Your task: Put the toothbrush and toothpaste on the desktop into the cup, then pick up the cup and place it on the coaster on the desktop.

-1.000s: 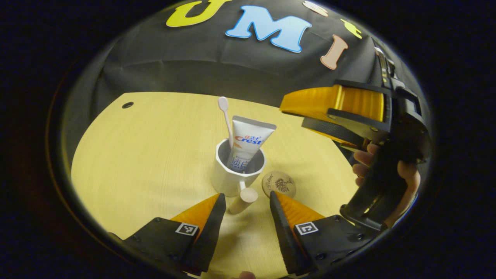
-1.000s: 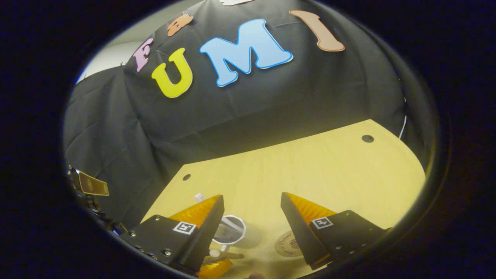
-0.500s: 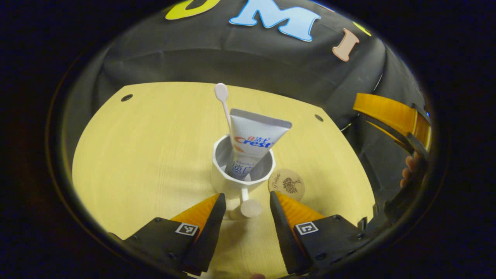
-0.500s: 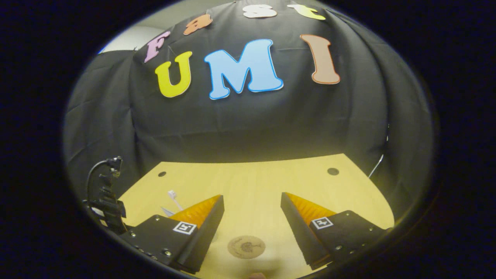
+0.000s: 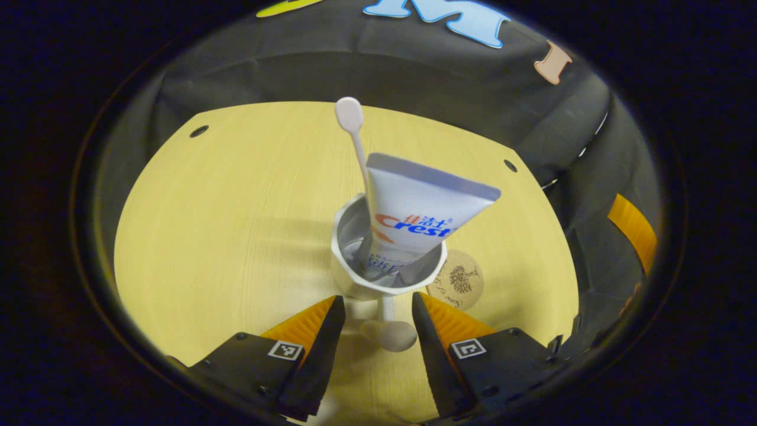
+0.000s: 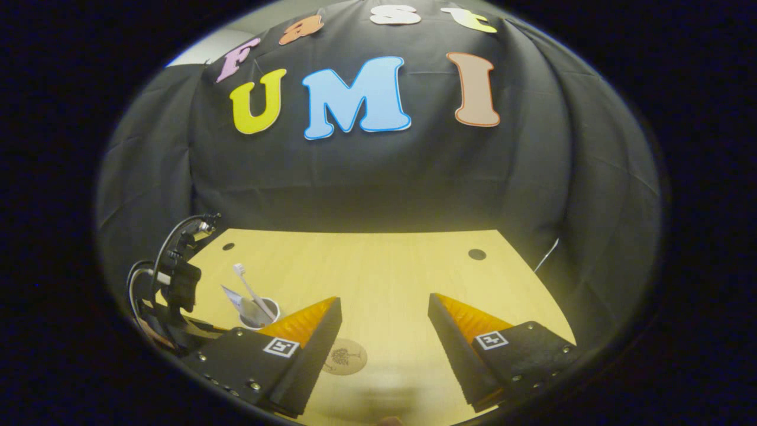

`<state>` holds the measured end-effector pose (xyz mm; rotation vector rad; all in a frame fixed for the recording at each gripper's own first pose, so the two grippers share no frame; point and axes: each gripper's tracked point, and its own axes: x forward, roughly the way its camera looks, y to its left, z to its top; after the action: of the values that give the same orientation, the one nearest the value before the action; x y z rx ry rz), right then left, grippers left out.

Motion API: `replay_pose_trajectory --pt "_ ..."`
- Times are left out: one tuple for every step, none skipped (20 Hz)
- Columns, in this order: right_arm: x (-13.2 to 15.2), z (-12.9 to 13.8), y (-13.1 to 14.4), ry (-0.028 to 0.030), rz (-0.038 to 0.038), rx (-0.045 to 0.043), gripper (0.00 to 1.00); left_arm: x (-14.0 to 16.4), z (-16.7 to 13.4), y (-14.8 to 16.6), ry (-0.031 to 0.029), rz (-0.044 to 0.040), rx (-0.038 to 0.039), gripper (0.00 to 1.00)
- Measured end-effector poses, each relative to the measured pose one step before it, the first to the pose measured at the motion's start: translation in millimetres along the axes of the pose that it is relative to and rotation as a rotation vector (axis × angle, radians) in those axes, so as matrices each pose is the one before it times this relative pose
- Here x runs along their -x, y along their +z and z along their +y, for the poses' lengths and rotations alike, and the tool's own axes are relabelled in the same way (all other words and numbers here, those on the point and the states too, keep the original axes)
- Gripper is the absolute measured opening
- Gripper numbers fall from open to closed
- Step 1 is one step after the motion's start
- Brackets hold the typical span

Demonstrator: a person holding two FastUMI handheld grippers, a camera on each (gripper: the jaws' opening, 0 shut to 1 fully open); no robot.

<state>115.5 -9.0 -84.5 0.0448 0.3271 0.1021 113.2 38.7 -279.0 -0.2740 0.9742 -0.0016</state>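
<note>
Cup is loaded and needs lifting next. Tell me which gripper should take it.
Left. The left gripper is open with the cup handle between its fingers, beside the coaster. The right gripper is open over bare desktop, farther off.

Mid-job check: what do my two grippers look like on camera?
The left gripper and right gripper match: two wedge-shaped fingers on black screwed mounts, each with a square black-and-white marker. Black cables loop over the left one's body.
</note>
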Motion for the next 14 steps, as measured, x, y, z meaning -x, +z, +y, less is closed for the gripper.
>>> replay_pose_trajectory --pt "0.22 -2.86 -2.30 -0.00171 0.00777 -0.00830 0.92 -1.03 0.23 -1.38 0.00644 0.01128 0.00216 0.74" --pt "1.76 -2.34 -1.41 -0.00290 0.00408 -0.00430 0.92 -2.65 0.37 -0.22 0.00942 0.00655 -0.00090 0.78" --pt "1.65 -3.17 -2.49 -0.00343 0.00587 -0.00238 0.92 -0.83 -0.08 0.94 0.01035 0.00645 -0.00396 0.74" --pt "0.61 -2.09 -2.87 -0.00125 0.00831 0.00042 0.92 -2.79 -0.15 -0.32 0.00255 0.00473 -0.00133 0.74" --pt "0.66 -1.79 -2.49 -0.00101 0.00722 0.00088 0.92 -1.13 -2.51 -0.04 -0.00457 0.00663 0.00398 0.73" --pt "0.54 -1.18 -1.56 -0.00062 0.00619 0.00112 0.92 -1.66 -1.88 -1.39 0.00423 0.00325 0.00326 0.67" --pt "1.34 -1.85 -2.22 -0.00035 0.00448 0.00130 0.93 -1.40 -2.31 -1.65 0.00134 0.00384 0.00175 0.61" --pt "1.66 -1.22 -1.53 -0.00005 0.00560 -0.00090 0.93 -1.32 -1.27 -1.54 0.00789 0.00820 -0.00199 0.54" --pt "0.43 -1.35 -1.76 0.00032 0.00303 -0.00187 0.93 -0.91 -0.55 -1.48 0.00986 0.00742 -0.00493 0.51" --pt "1.40 -1.01 -1.09 -0.00033 0.00341 -0.00247 0.93 1.44 -0.18 -0.99 0.00771 0.01042 -0.00472 0.48" --pt "0.97 -1.03 -1.49 0.00079 0.00266 -0.00209 0.93 -0.23 0.41 0.17 0.01064 0.00334 -0.00464 0.49" --pt "1.15 -1.28 -0.76 -0.00062 0.00211 -0.00110 0.93 0.57 1.87 1.78 0.00803 -0.00081 -0.00608 0.41" --pt "0.51 -1.28 -1.08 -0.00062 0.00183 -0.00057 0.93 0.56 -0.35 0.58 0.00530 0.00550 -0.00737 0.42" --pt "0.62 -1.01 -0.23 -0.00020 0.00158 -0.00070 0.93 2.38 2.47 1.60 0.01794 -0.00518 -0.00881 0.41"
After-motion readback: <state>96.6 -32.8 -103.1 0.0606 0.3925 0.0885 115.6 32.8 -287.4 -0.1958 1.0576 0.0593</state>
